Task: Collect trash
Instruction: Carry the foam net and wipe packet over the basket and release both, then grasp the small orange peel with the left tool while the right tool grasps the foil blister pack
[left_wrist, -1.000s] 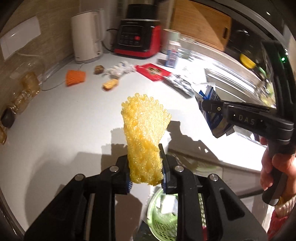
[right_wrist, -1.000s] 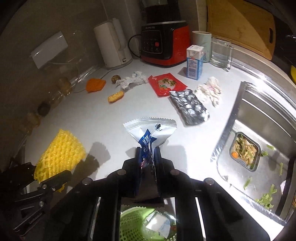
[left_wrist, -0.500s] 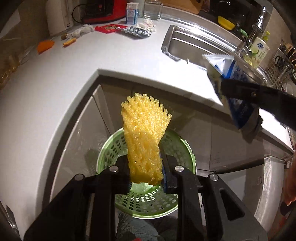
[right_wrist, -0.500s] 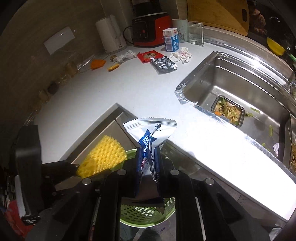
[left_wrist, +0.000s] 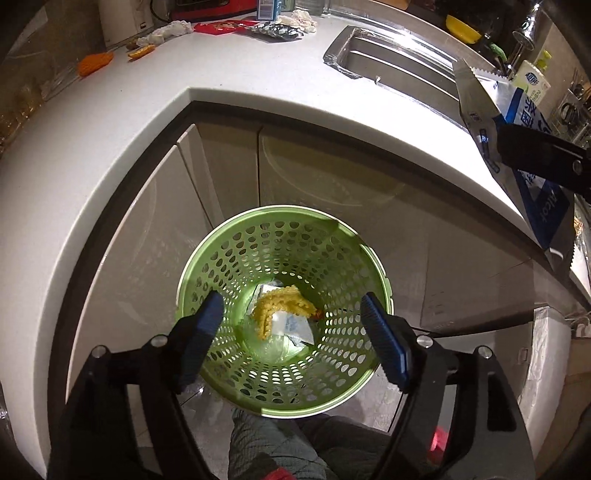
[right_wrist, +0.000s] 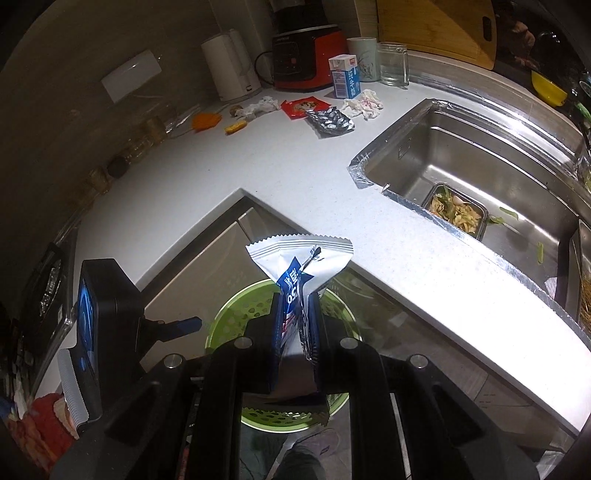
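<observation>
The left claw (left_wrist: 291, 334) is held over the green bin (left_wrist: 282, 317), and its jaws are opening with nothing between them. The yellow net (left_wrist: 275, 308) is seen lying at the bottom of the bin, on top of some white paper (left_wrist: 291, 326). The right claw (right_wrist: 295, 321) is pinched tight on a blue and white wrapper (right_wrist: 299, 262), which is held up above the bin's rim. More trash is left far back on the white surface (right_wrist: 258, 166): a red packet (right_wrist: 301, 107), a silver wrapper (right_wrist: 330, 120), crumpled tissues (right_wrist: 364, 103) and an orange scrap (right_wrist: 205, 120). A sink (right_wrist: 480, 155) is set in the surface to the right.
</observation>
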